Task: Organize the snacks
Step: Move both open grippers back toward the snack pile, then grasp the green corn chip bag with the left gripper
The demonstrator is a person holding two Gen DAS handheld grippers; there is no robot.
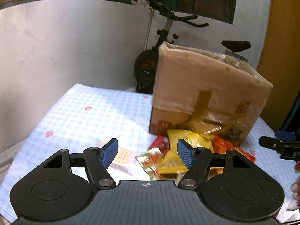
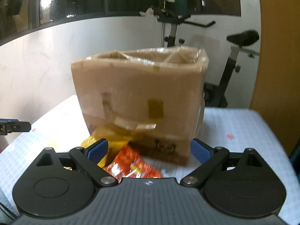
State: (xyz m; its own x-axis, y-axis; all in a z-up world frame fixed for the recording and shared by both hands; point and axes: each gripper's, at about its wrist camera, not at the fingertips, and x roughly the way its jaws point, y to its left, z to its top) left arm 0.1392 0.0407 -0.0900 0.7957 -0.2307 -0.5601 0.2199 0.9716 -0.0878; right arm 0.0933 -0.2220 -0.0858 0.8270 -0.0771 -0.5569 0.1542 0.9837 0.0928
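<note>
A tall cardboard box (image 1: 206, 91) stands open-topped on the bed; it also shows in the right wrist view (image 2: 140, 97). Several snack packets lie in front of it: a yellow packet (image 1: 180, 150), a red packet (image 1: 159, 143), an orange packet (image 1: 225, 146), a gold-red sachet (image 1: 151, 159) and a pale cracker pack (image 1: 123, 157). My left gripper (image 1: 148, 153) is open and empty, above the sachet and yellow packet. My right gripper (image 2: 149, 151) is open and empty, above an orange packet (image 2: 131, 163), beside a yellow packet (image 2: 112, 136), close to the box.
The bed has a light blue checked sheet (image 1: 84, 116) with small red marks. An exercise bike (image 1: 165, 37) stands behind it against the white wall. An orange panel (image 2: 277, 56) is on the right. The right gripper's tip (image 1: 275, 144) shows at the left view's right edge.
</note>
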